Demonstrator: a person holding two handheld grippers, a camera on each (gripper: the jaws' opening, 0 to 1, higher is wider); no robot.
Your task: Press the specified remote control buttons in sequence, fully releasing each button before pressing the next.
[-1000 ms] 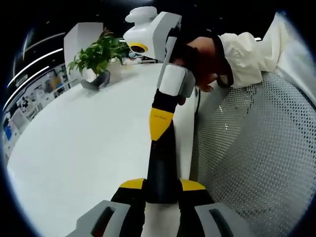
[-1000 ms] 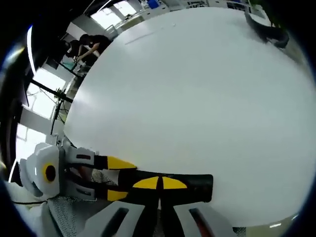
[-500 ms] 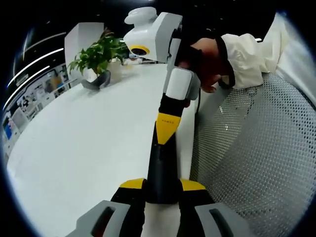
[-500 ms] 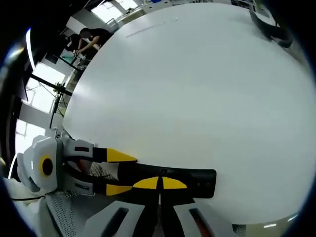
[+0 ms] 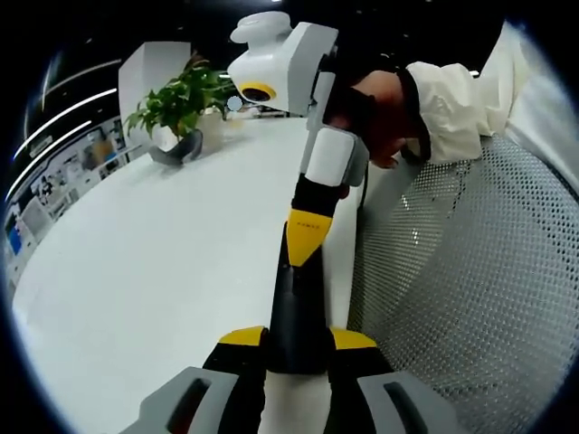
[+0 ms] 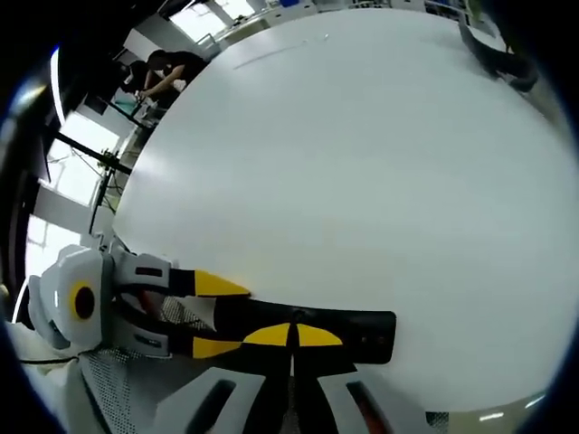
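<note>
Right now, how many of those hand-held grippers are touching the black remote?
2. The left hand-held gripper clamps the black remote at one end; the right hand-held gripper, closed, presses its yellow tips onto the remote's top, above the white table.

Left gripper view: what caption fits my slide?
Left gripper holds a black remote while the right gripper presses it.

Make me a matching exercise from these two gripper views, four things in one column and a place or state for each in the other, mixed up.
Things:
1. remote control
2. potted plant
3. mesh chair
4. right gripper

Places or states:
A. at the table's far end
B. beside the white table, past its edge
C. closed tips resting on the remote's top
D. gripped between the left gripper jaws

Pairs: 1-D, 2-A, 3-B, 4-C
</note>
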